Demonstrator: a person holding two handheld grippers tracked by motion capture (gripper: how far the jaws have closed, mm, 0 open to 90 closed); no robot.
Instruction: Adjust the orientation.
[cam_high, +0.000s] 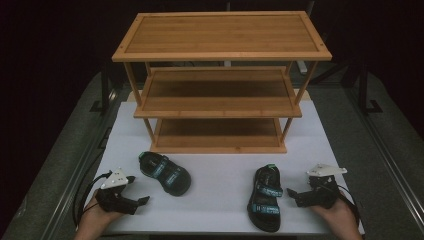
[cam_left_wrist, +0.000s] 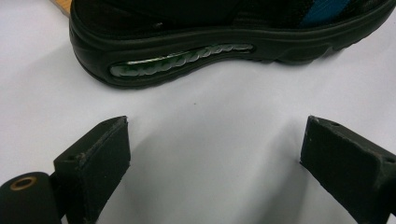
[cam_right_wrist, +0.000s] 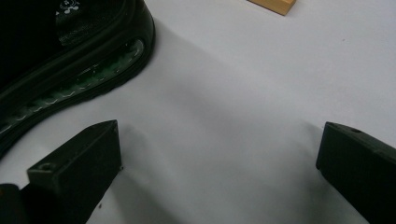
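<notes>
White tabletop (cam_high: 215, 172) carries a three-tier wooden shelf rack (cam_high: 220, 80), standing well beyond both claws. Left sandal (cam_high: 165, 172), black with teal straps, lies just ahead and to the inner side of the left claw (cam_high: 142, 200), angled, apart from it; in the left gripper view its sole (cam_left_wrist: 187, 56) sits just past the jaw tips. Right sandal (cam_high: 265, 197) lies just beside the right claw (cam_high: 290, 192), on its inner side, not touching. Both claws spread wide, nothing between the jaws.
</notes>
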